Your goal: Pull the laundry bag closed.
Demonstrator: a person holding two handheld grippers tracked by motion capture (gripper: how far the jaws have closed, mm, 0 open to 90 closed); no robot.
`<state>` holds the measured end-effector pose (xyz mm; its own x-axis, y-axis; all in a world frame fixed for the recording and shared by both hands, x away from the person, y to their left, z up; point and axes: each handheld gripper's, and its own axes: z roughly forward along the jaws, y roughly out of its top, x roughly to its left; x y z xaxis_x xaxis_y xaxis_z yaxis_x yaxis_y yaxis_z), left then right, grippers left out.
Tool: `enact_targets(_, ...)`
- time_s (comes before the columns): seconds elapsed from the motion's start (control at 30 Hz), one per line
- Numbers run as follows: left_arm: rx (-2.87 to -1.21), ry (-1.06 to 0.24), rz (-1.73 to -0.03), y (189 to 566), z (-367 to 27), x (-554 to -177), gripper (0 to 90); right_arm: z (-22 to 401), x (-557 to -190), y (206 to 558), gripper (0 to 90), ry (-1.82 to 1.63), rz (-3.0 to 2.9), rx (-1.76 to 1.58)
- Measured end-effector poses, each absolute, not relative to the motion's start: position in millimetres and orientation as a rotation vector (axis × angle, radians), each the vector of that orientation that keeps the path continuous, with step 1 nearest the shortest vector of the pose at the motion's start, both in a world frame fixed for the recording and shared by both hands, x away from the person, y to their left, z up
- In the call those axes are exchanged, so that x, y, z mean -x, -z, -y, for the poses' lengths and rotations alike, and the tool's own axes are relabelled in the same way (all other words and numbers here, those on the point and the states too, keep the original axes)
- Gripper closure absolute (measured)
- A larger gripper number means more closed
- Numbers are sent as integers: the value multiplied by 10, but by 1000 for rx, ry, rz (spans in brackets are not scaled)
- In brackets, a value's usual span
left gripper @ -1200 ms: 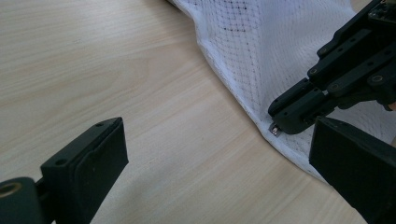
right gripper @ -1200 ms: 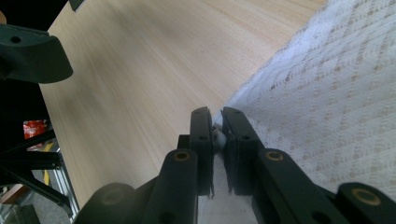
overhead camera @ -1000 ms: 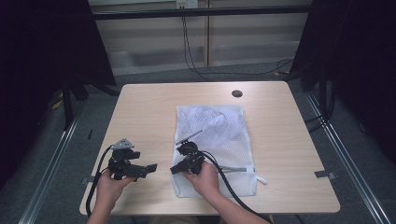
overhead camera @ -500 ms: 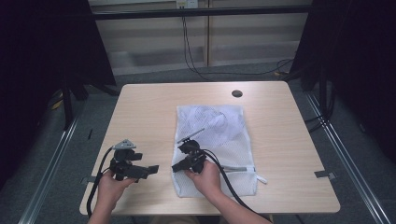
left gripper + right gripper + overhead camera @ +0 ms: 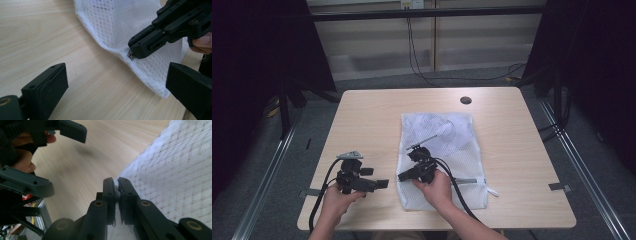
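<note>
The white mesh bag [image 5: 443,160] lay flat on the table [image 5: 372,115], right of centre. The right gripper [image 5: 403,176] was clamped on a small metal piece at the bag's left edge. The left gripper [image 5: 384,184], jaws wide apart, hovered just beside that edge, holding nothing.

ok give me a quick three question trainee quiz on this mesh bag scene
1. True or false: the right hand-held gripper is shut on the white mesh bag's edge.
2. How do the left hand-held gripper's jaws stand: A wide apart, B clamped on the bag?
3. What does the bag lie on?

Key:
1. True; it pinches the hem at the bag's left edge.
2. A; nothing is between them.
3. The wooden table.
</note>
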<state>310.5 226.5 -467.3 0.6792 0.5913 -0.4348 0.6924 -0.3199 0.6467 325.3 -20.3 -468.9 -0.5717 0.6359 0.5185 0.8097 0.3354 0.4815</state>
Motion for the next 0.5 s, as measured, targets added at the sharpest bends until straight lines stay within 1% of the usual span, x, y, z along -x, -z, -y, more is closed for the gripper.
enact_targets(0.4,-1999,227,-964,4684,-2152,-3089,37,283,-3274,4607,844,1098,2328,1323)
enact_targets(0.5,-1994,253,-971,4705,-2131,-3097,51,294,-3284,4601,845,1113,2328,1323)
